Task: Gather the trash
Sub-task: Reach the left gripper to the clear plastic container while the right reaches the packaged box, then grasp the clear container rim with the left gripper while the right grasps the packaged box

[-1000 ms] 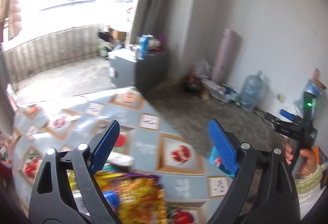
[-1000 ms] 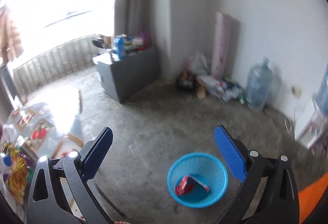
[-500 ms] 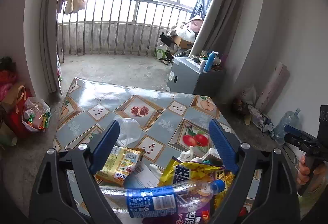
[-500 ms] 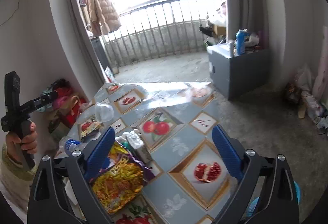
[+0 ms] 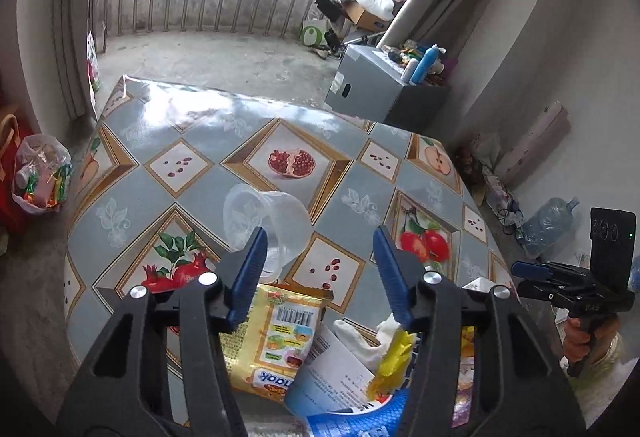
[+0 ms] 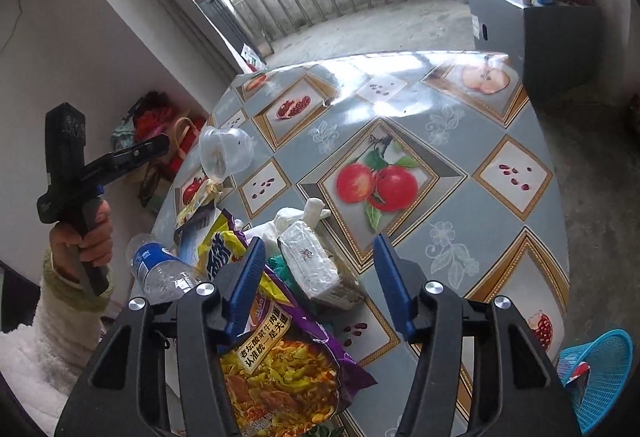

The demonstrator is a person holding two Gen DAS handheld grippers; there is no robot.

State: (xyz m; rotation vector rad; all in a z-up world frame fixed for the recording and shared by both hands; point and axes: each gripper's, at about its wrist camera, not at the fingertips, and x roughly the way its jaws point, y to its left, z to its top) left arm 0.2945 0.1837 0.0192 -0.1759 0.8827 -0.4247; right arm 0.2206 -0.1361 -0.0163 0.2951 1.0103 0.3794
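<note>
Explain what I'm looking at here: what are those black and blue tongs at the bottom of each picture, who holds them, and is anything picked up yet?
No robot arm here: a person holds one pair of tongs in each hand, with a fisheye camera on each looking forward along its blue fingers. One picture is from the left tongs, the other from the right tongs; each also shows the other pair off to the side. Both are open and hold nothing. Below them is a table with a fruit-print cloth, and a pile of trash: a clear plastic cup on its side, a yellow snack packet, a purple noodle wrapper, a water bottle and crumpled tissue. A blue basket stands on the floor.
</note>
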